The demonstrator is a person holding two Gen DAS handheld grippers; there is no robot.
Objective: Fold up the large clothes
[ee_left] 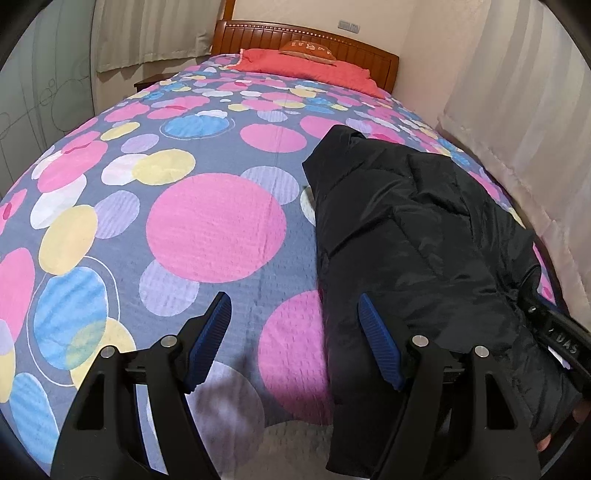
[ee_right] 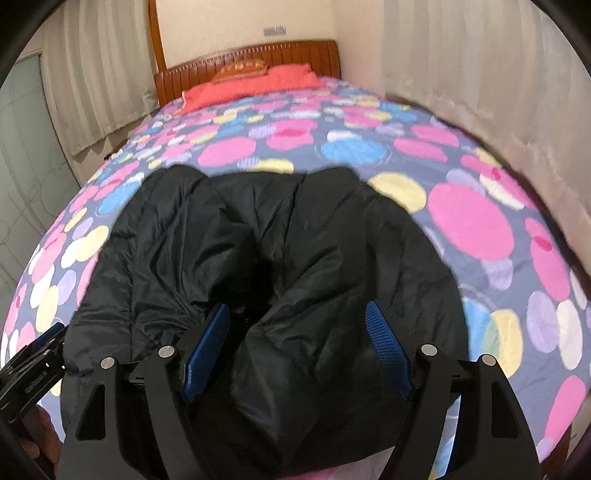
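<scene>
On the bed's near end, a black jacket is lying in a folded, puffy bundle on the spotted cover, nearer the curtained side. Over it the right gripper is hovering with jaws standing wide, a bulge of jacket sitting between its blue pads without being pinched. Beside the jacket's edge the left gripper is gaping equally wide, holding nothing, one pad hanging over the cloth. A red pillow is leaning by the headboard.

A black puffer jacket lies folded lengthwise, rumpled, on the spotted bedspread.
</scene>
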